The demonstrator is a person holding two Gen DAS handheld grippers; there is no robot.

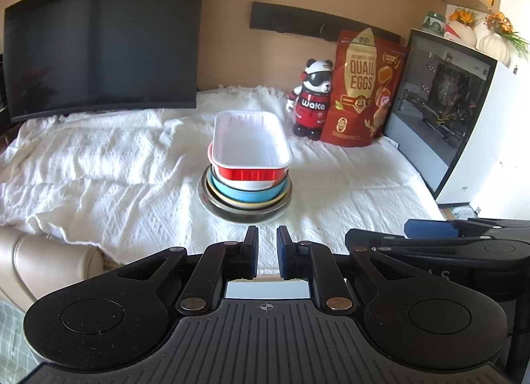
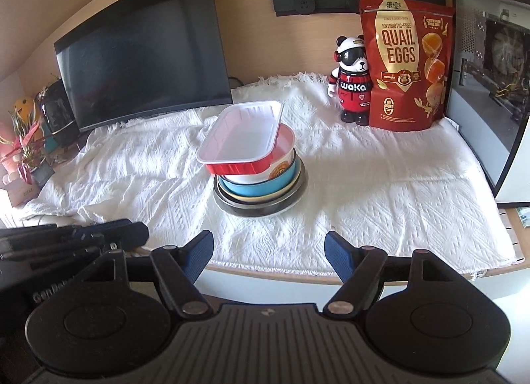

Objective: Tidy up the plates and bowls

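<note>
A white knitted cloth (image 2: pixel 381 185) with a raised diamond weave and a frayed fringe covers the surface. Near its middle stands a stack of dishes (image 2: pixel 260 178). At the bottom is a round metal plate (image 2: pixel 261 210) with a dull grey rim; on it sits a cream plate, then a round light-blue bowl (image 2: pixel 256 189), then a white bowl (image 2: pixel 281 165) with an orange print on its side. On top lies a rectangular foil tray (image 2: pixel 241 143), glossy red outside and smooth white inside, with rounded corners and ribbed walls. It sits tilted and overhangs the bowls toward 9 o'clock in the right wrist view.

The left gripper (image 1: pixel 266 251) has its blue-padded fingers drawn close together with nothing between them; the stack is at 12 o'clock, apart from the tips. The right gripper (image 2: pixel 268 253) has its fingers spread wide and empty, the stack again at 12 o'clock and clear of them.

Behind the stack, at 1 o'clock, a glossy panda figurine (image 2: pixel 352 85) stands just beside a red pouch of quail eggs (image 2: pixel 405 62). A dark curved monitor (image 2: pixel 142 46) stands at 10 o'clock.
</note>
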